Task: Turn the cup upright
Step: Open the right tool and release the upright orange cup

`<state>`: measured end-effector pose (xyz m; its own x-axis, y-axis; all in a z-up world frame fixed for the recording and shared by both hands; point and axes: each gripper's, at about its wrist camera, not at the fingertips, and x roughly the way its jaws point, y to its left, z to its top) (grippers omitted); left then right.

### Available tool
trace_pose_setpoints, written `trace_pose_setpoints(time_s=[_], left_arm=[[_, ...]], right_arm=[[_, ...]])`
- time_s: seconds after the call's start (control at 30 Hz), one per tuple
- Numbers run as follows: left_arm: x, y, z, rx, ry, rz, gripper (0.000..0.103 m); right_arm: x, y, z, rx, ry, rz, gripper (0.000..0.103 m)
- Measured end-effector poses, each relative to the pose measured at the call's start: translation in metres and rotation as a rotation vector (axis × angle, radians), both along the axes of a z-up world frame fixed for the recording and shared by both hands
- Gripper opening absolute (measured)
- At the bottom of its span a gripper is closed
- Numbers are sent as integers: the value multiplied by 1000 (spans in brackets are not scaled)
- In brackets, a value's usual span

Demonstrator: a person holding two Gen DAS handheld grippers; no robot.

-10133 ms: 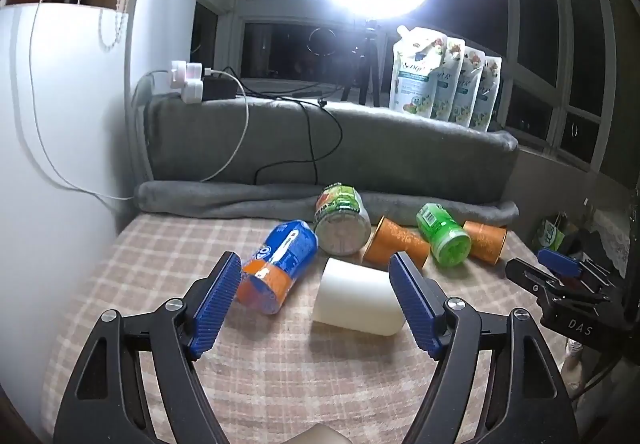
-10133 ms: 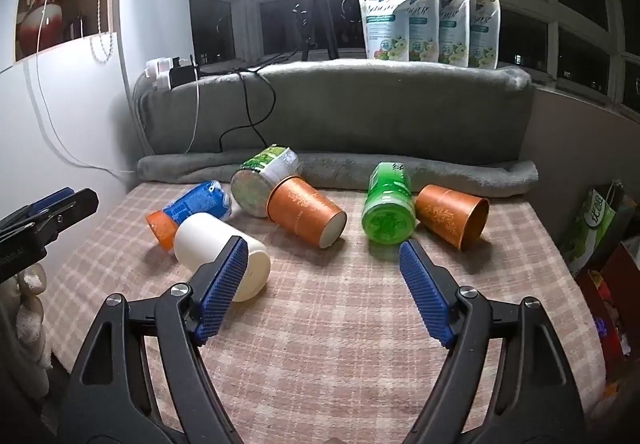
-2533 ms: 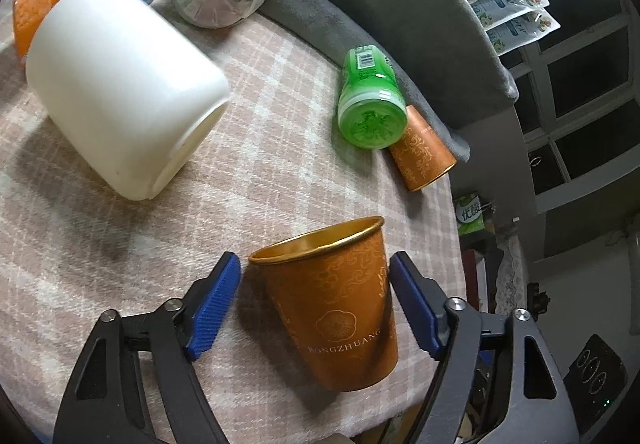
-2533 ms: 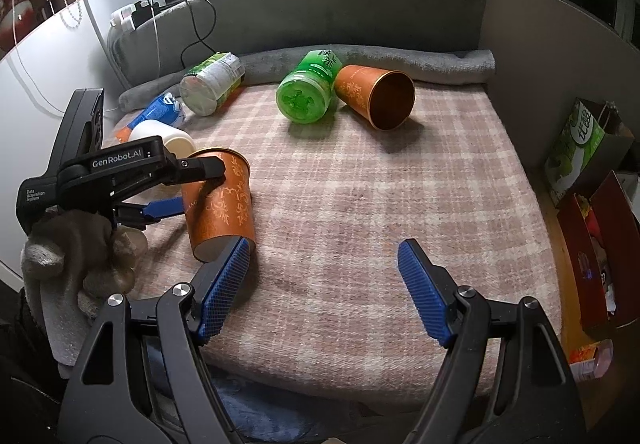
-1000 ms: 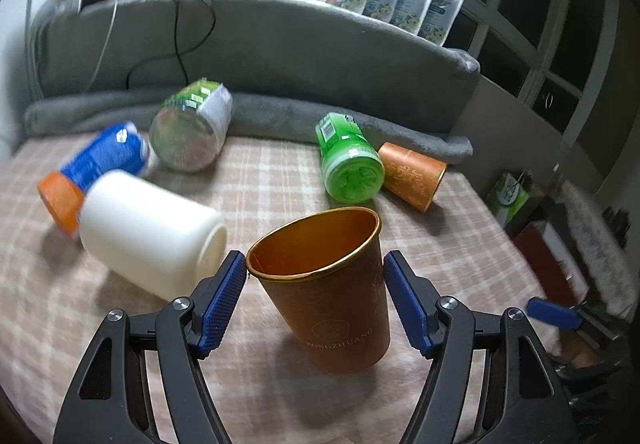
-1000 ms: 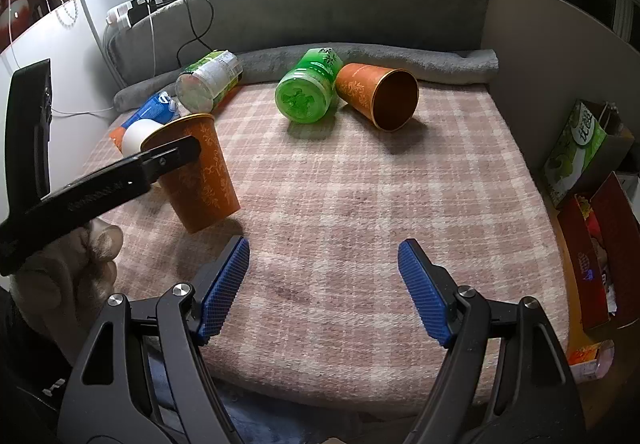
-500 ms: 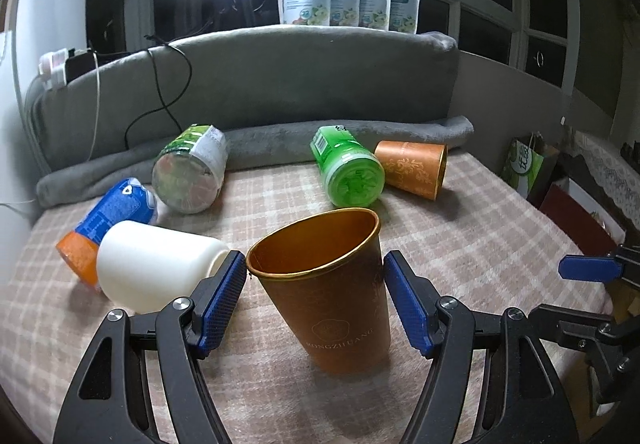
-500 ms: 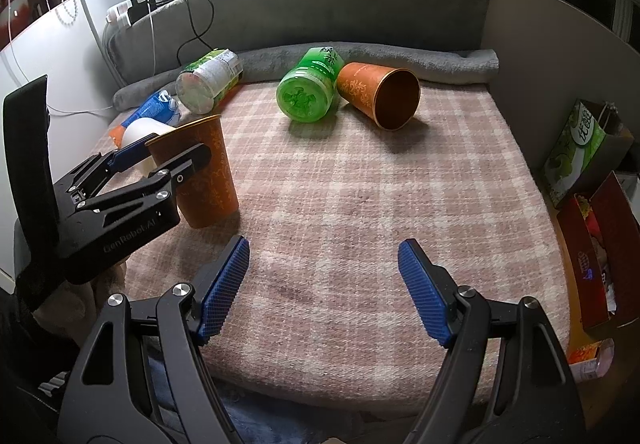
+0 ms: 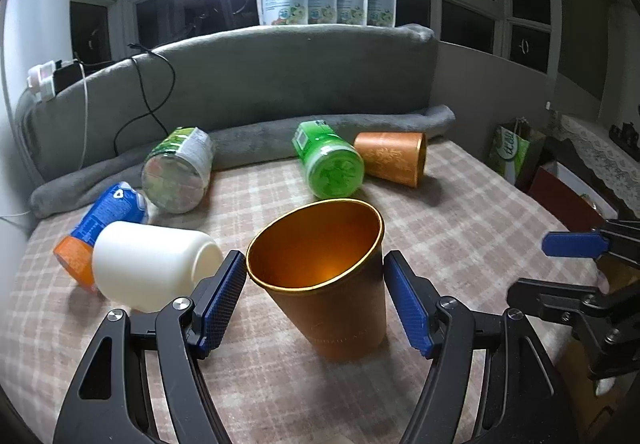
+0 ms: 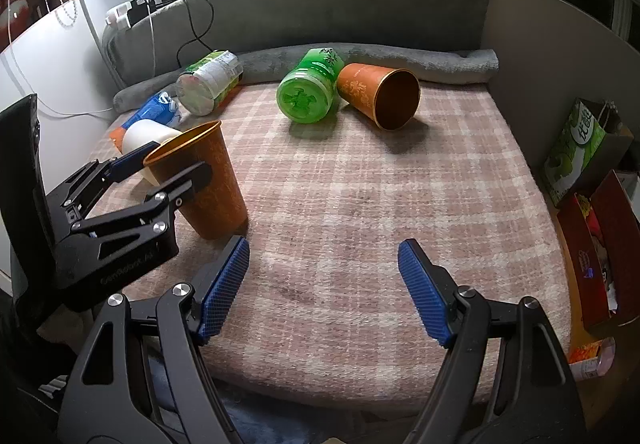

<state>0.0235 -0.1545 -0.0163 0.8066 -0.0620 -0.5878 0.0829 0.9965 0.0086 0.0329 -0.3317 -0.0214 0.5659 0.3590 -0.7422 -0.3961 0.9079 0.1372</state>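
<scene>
An orange-gold paper cup stands mouth up, leaning a little, on the checked cloth; it also shows in the right wrist view. My left gripper straddles it near the rim, with a small gap showing at each blue pad, so the jaws look open. In the right wrist view the left gripper sits around the cup. A second orange cup lies on its side at the back. My right gripper is open and empty, low over the front of the cloth.
A white jar, a blue-and-orange bottle, a green-labelled can and a green jar lie on their sides. A grey cushion roll backs the surface. Boxes stand past the right edge.
The left gripper has tilted the cup from lying to mouth up and set its base on the cloth. Its jaws have eased apart slightly since half a second ago. The right gripper has stayed still.
</scene>
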Motion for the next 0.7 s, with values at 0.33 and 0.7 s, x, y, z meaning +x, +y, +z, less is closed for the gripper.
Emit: trace_pose_setpoints(time_s=[0.33, 0.7], left_arm=[[-3, 8, -2, -115, 93, -65, 71], [-8, 16, -5, -191, 140, -91, 71]], right_arm=[[-4, 4, 4, 4, -9, 5, 80], [-7, 6, 7, 17, -11, 1, 80]])
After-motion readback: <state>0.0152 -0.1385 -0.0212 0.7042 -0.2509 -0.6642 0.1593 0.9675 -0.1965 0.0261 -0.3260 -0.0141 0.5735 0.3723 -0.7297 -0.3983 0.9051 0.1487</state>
